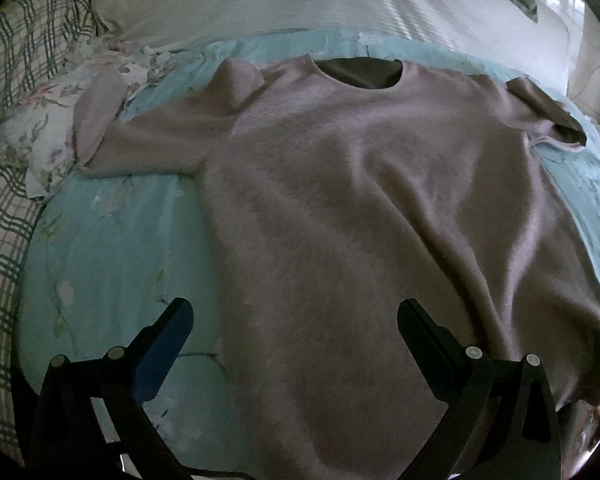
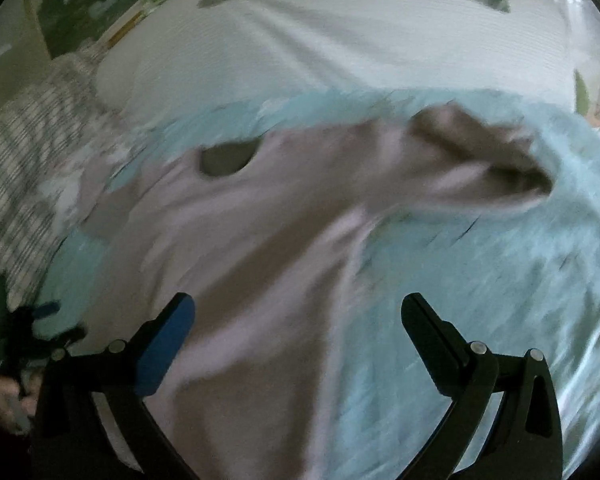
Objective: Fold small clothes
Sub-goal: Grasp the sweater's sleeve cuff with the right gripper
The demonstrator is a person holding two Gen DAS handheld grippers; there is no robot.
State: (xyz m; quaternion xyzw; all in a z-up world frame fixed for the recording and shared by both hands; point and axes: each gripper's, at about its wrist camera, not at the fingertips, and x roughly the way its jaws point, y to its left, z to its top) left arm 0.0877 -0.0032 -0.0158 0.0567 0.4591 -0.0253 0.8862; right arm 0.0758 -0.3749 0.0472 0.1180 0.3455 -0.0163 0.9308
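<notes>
Left wrist view: the sweater (image 1: 340, 208) lies flat on the bed (image 1: 100, 240), neck hole away, hem nearest, long axis running straight ahead of the left tool (image 1: 296, 320), spread wide and empty. Right tool (image 2: 298, 316), equally wide, straddles its right edge.

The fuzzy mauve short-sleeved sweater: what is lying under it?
Under the fuzzy mauve short-sleeved sweater lies a light turquoise floral bedsheet, showing on both sides. Whatever is directly beneath the sweater's body is covered.
</notes>
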